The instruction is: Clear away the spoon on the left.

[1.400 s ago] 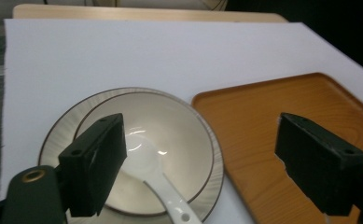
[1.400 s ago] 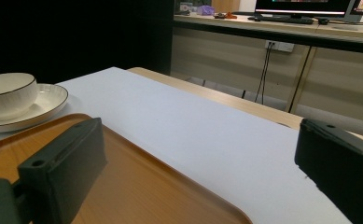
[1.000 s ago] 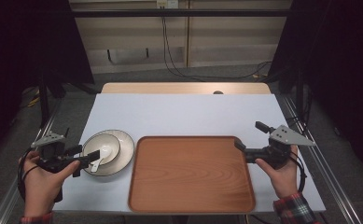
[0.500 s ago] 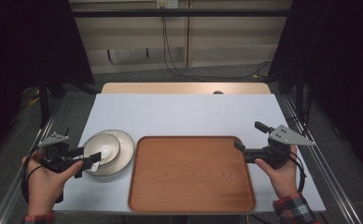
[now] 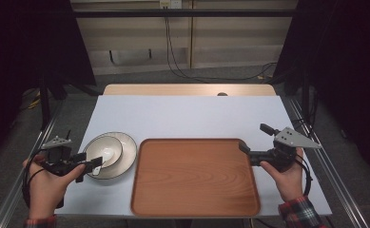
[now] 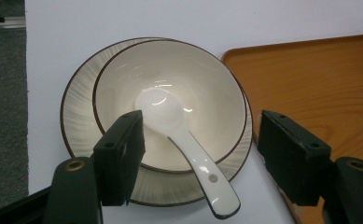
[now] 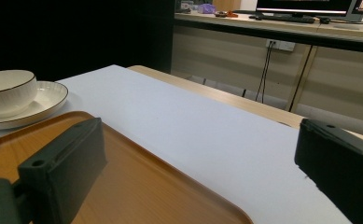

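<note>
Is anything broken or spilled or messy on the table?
No, nothing looks broken or spilled. The bowl sits neatly on its plate, with a white spoon resting inside, handle poking over the rim. The wooden tray lies flat and bare. The left gripper has its jaws either side of the spoon handle, not touching it.

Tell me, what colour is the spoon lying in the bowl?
The spoon is glossy white, clearest in the left gripper view, where it rests in the bowl.
</note>
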`<state>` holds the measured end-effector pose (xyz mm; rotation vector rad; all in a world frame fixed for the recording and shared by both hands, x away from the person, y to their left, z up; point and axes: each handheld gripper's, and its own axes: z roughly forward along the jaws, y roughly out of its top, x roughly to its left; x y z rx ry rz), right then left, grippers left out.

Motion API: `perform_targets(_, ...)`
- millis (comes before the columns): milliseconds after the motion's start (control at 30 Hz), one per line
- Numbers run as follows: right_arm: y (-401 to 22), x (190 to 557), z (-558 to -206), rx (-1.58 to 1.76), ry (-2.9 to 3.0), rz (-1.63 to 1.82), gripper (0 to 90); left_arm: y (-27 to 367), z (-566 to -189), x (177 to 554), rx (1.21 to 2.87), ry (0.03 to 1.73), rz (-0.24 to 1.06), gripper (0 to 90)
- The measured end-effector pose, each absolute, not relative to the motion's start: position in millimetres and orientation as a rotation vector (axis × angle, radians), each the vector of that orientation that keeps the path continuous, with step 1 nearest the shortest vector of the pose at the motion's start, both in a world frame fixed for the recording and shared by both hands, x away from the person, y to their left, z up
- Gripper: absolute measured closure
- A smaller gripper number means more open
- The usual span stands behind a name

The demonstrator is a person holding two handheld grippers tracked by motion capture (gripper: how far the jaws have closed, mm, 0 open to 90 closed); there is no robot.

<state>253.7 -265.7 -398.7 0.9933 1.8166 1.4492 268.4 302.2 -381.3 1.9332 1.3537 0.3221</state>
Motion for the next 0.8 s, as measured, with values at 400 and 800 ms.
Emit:
perform_targets(400, -263.5, 254.0, -399.0, 0.985, 1.826, 1.451, 1.9, 300.1, -383.3, 266.7, 1.976, 1.365, 0.285, 35.2)
perform_targets(800, -260.1, 259.4, -399.1, 0.979, 1.821, 1.461, 1.9, 302.7, -387.6, 260.9, 2.016, 1.395, 0.247, 40.5)
